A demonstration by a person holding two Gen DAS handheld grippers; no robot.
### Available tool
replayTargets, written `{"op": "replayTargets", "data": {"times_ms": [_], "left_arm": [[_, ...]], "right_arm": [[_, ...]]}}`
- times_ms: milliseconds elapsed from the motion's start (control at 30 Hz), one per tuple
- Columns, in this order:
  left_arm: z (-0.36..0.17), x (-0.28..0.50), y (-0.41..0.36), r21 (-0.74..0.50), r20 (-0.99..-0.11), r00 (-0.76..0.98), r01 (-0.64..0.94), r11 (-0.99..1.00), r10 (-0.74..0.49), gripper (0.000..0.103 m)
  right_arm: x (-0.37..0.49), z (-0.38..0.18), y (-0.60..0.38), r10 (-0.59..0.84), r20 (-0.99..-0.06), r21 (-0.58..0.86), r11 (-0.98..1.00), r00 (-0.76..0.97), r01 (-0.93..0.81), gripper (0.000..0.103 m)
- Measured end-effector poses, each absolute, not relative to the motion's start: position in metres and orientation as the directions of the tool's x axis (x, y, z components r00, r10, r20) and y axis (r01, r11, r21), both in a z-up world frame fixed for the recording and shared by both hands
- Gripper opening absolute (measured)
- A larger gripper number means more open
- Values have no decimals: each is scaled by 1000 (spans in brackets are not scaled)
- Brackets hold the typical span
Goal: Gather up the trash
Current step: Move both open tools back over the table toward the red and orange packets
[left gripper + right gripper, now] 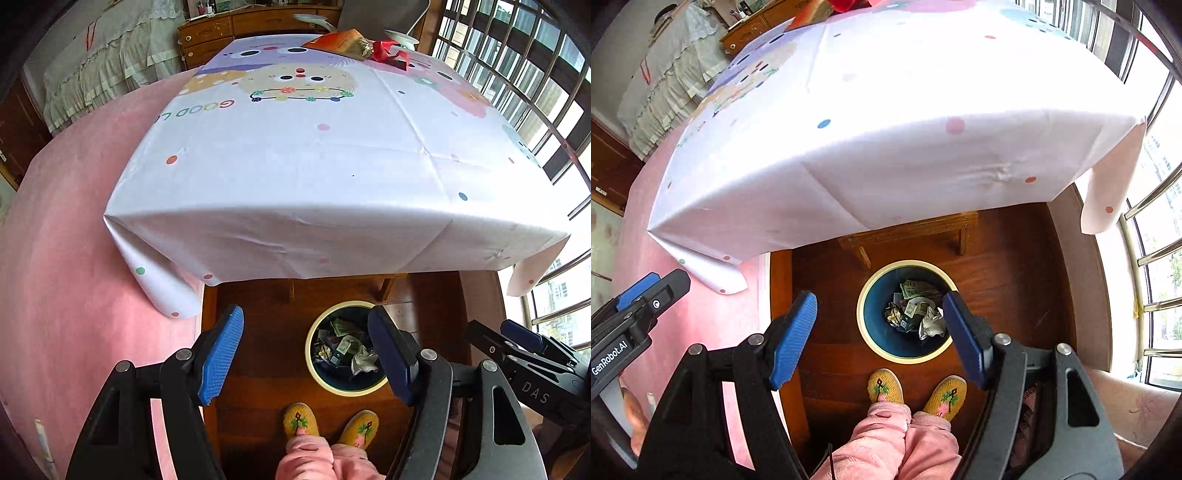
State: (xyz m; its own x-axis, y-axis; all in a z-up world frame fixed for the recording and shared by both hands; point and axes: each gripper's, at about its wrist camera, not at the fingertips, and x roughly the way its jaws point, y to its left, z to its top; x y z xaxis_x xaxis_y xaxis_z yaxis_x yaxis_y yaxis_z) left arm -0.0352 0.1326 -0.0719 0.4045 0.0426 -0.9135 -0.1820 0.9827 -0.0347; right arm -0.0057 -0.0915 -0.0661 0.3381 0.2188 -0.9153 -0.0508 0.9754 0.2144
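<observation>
A round bin (320, 378) with a cream rim and dark blue inside stands on the wooden floor below the table's near edge; it holds several crumpled papers and wrappers (345, 349). The same bin (877, 325) and its trash (916, 310) show in the right wrist view. My left gripper (306, 356) hangs open above the floor just left of the bin, nothing between its blue fingers (221, 354). My right gripper (879, 338) is open too, its jaws straddling the bin from above, empty. On the table's far end lie an orange packet (340, 40) and a red wrapper (388, 51).
A table under a white cartoon-print cloth (295, 158) fills the upper view. A pink bedspread (74, 240) lies on the left, barred windows (517, 74) on the right. A person's yellow slippers (912, 391) and pink trouser legs stand just before the bin. A low wooden stool (908, 230) sits under the table.
</observation>
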Motion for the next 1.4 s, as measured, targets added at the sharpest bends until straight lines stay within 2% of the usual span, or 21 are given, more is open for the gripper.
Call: {"op": "replayTargets", "data": {"times_ms": [400, 633, 867, 1000, 1100, 1400], "left_arm": [[59, -52, 130, 5, -860, 499, -206, 979, 109, 71], [130, -39, 139, -24, -821, 559, -235, 972, 114, 71], [182, -3, 141, 8, -788, 602, -201, 980, 130, 71], [199, 36, 146, 12, -784, 610, -169, 986, 114, 71], [204, 83, 155, 2, -787, 610, -135, 991, 85, 71], [173, 285, 189, -29, -824, 566, 14, 999, -32, 71]], "right_arm": [[-10, 69, -110, 307, -824, 271, 952, 476, -145, 68], [12, 121, -116, 357, -761, 289, 934, 542, -210, 72], [65, 169, -115, 389, -713, 303, 921, 584, -244, 72], [108, 184, -108, 358, -717, 268, 934, 598, -238, 78], [152, 186, -102, 349, -716, 273, 937, 605, -217, 78], [333, 163, -69, 257, -776, 293, 956, 576, -32, 79]]}}
